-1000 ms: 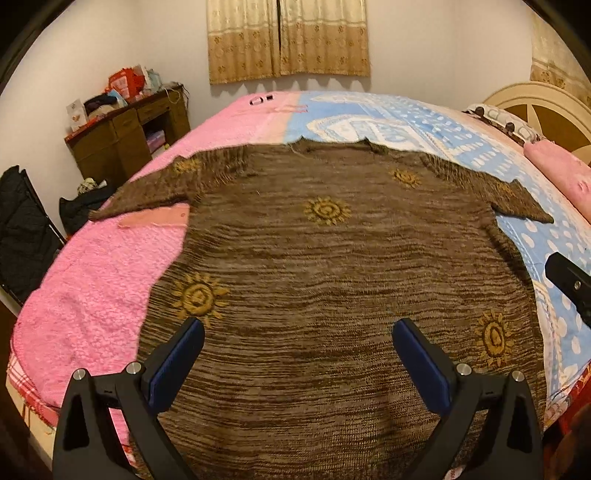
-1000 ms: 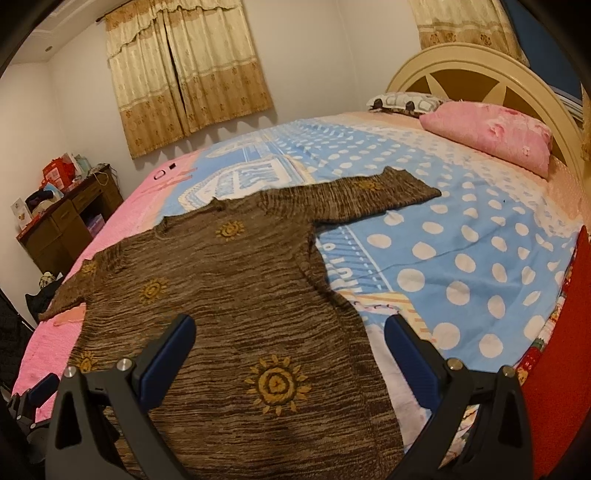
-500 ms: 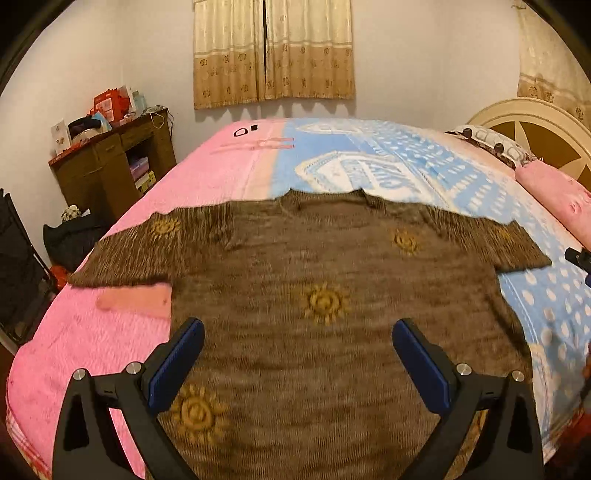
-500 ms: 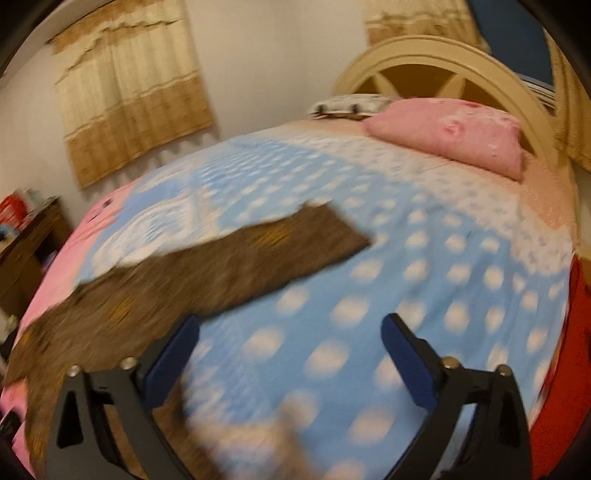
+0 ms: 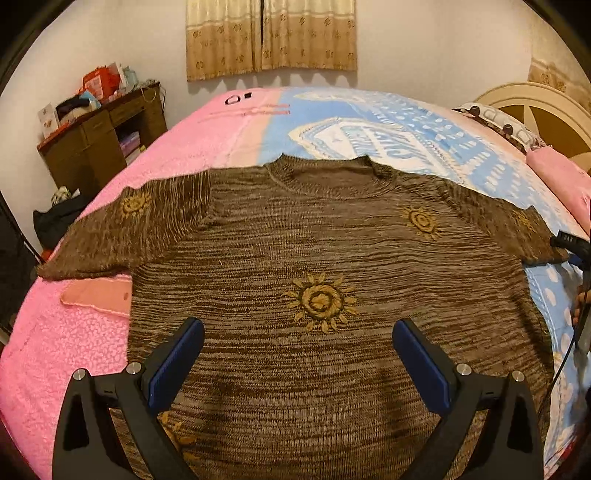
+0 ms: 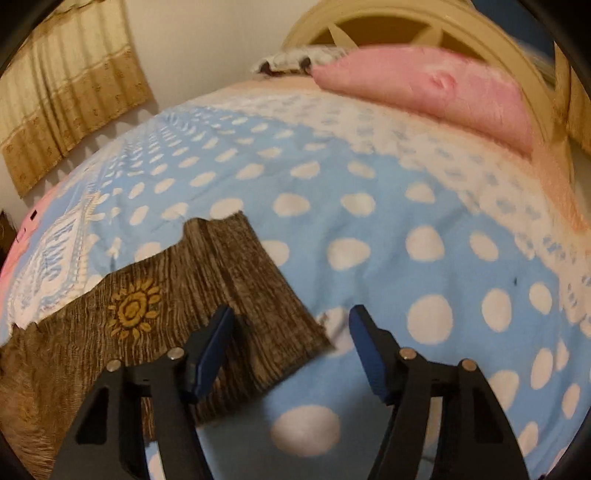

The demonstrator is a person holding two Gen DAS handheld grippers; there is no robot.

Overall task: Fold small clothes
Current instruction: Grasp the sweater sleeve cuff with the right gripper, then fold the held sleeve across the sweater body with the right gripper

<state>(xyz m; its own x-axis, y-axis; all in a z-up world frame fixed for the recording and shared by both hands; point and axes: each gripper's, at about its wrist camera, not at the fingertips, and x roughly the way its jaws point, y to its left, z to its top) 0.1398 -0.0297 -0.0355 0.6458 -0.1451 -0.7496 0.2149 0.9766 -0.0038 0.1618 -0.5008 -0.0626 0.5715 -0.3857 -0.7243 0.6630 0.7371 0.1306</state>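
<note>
A brown knitted sweater (image 5: 332,266) with yellow sun motifs lies spread flat on the bed, neck away from me, both short sleeves out to the sides. My left gripper (image 5: 297,347) is open and empty above the sweater's lower body. My right gripper (image 6: 290,339) is open with narrower jaws, hovering at the cuff of the right sleeve (image 6: 243,288); the cuff edge lies between its fingers, not gripped. The right gripper's tip (image 5: 565,243) shows at that sleeve end in the left wrist view.
The bed has a pink blanket (image 5: 74,350) on the left and a blue polka-dot cover (image 6: 406,221) on the right. A pink pillow (image 6: 436,88) leans at the cream headboard (image 6: 388,22). A brown desk (image 5: 99,144) with clutter stands by the wall.
My right gripper has swung right and moved out to the right sleeve's cuff, its jaws narrowing. My left gripper has advanced over the sweater's body toward the neck.
</note>
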